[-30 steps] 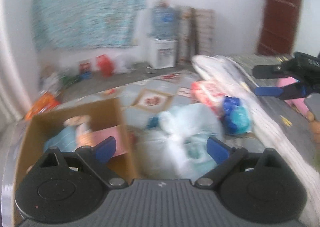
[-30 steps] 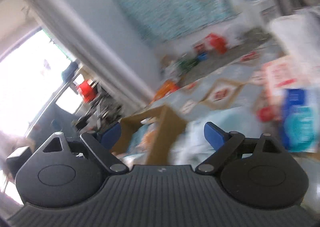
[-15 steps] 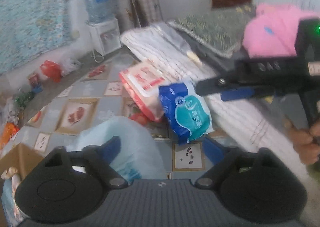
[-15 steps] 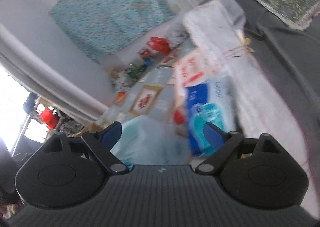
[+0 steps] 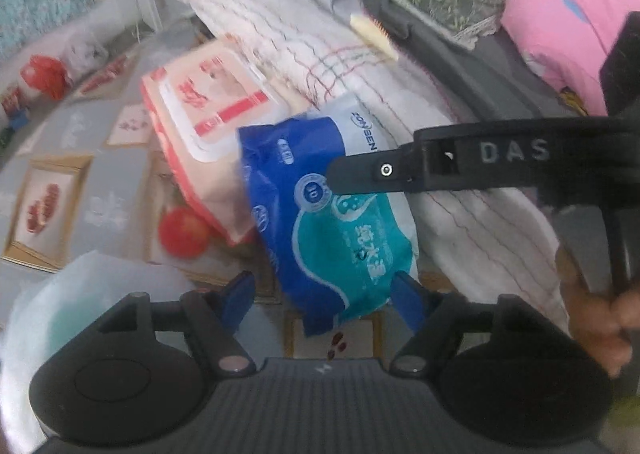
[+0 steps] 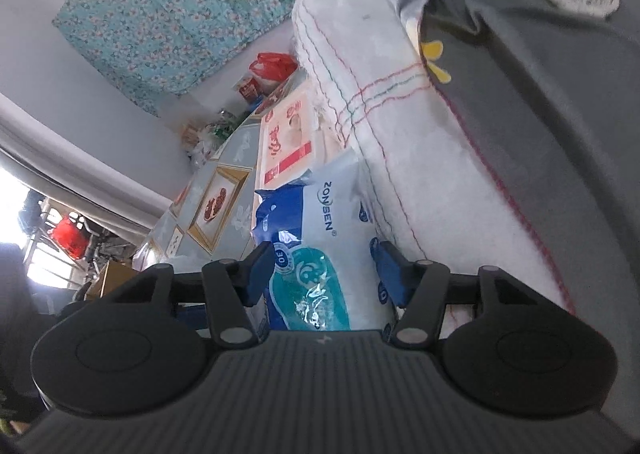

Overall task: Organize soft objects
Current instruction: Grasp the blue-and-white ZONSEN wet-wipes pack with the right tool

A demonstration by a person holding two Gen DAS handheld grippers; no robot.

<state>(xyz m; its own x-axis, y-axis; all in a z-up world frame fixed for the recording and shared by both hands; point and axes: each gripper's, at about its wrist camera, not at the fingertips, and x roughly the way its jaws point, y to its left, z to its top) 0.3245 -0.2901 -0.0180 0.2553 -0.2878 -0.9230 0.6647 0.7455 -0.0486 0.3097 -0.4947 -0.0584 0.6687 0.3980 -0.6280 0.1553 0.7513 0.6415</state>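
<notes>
Right gripper (image 6: 322, 274) closing in on the blue wipes pack (image 6: 320, 254)

Its jaws are spread wide with the pack sitting between the pads, apparently not yet pinched; the left gripper (image 5: 322, 300) is released too, hovering just short of the same pack's lower end (both lining up, by the look of it). The pack leans against the white quilted bedding (image 5: 400, 102), propped partly upright, which offers its flat faces to the pads. Readable: "ZONSEN" on the pack, "DAS" on the right gripper's arm. Beside it, touching, lies a pink-and-red pack (image 5: 208, 114), print illegible
</notes>
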